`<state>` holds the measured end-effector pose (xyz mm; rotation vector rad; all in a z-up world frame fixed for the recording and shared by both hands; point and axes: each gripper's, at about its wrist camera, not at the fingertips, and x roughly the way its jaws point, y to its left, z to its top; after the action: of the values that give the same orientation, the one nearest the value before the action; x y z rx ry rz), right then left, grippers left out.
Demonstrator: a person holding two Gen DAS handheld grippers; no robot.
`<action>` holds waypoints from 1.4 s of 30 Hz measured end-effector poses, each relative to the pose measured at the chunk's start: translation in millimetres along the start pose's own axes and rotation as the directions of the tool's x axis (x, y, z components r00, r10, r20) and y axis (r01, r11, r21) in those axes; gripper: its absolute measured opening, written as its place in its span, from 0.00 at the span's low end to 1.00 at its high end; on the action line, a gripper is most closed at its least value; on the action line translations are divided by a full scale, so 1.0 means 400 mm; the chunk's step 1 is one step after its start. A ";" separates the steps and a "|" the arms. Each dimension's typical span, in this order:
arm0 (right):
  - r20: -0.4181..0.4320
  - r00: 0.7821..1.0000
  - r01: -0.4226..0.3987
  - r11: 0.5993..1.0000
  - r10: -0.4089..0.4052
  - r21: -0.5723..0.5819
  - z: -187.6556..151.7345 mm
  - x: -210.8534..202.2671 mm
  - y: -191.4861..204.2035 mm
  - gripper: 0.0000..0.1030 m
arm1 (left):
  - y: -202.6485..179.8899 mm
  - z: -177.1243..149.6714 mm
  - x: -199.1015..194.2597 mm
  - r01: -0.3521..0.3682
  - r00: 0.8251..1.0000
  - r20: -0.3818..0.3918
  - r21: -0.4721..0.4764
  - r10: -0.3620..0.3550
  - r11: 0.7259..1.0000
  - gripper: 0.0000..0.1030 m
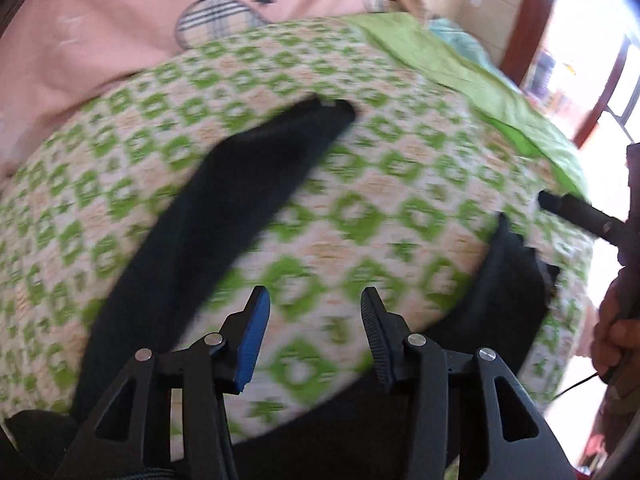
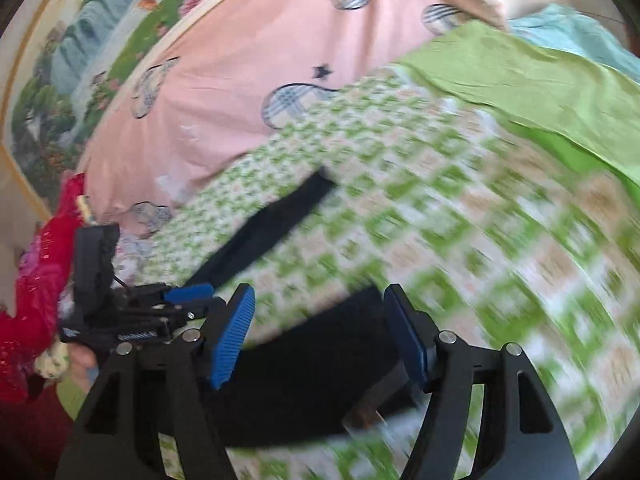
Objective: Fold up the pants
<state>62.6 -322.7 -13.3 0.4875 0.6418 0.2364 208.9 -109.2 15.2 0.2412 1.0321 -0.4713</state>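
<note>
Black fabric pants (image 1: 224,216) lie spread on the green-patterned quilted bedspread (image 1: 400,184). Left gripper (image 1: 316,340) angles steeply down, right gripper (image 2: 320,336) tilts shallower; both jaws apart, holding nothing.

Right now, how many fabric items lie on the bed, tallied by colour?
Black pants: 1
Green-and-white patterned quilt: 1
Plain green sheet: 1
Pink patterned cover: 1
Light blue cloth: 1
Total: 5
</note>
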 end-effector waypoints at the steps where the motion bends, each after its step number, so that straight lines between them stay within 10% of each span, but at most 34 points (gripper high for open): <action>1: -0.014 1.000 -0.008 1.000 0.008 -0.015 0.020 0.022 0.013 0.67 | 0.025 0.008 0.001 -0.027 1.000 -0.007 -0.015 0.027 1.000 0.47; 19: -0.300 0.950 -0.004 0.960 -0.083 -0.281 0.339 0.521 0.069 0.65 | 0.217 0.130 0.189 -0.146 0.982 -0.127 -0.066 0.137 0.987 0.47; 26: -0.391 0.911 -0.005 0.941 -0.135 -0.338 0.340 0.651 0.047 0.35 | 0.281 0.148 0.227 -0.130 0.983 -0.140 -0.095 0.116 0.987 0.17; 29: -0.363 0.925 -0.023 0.938 -0.111 -0.345 0.350 0.628 0.045 0.05 | 0.282 0.131 0.202 -0.120 0.987 -0.117 -0.075 0.111 0.990 0.08; 42: -0.231 0.967 -0.200 0.878 0.106 -0.436 0.298 0.288 0.103 0.03 | 0.080 -0.049 -0.083 0.016 0.999 0.034 -0.065 -0.014 0.998 0.06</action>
<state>224.3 -289.0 30.8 0.0565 0.7184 0.5804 195.4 -64.7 33.3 0.1672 1.0154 -0.4536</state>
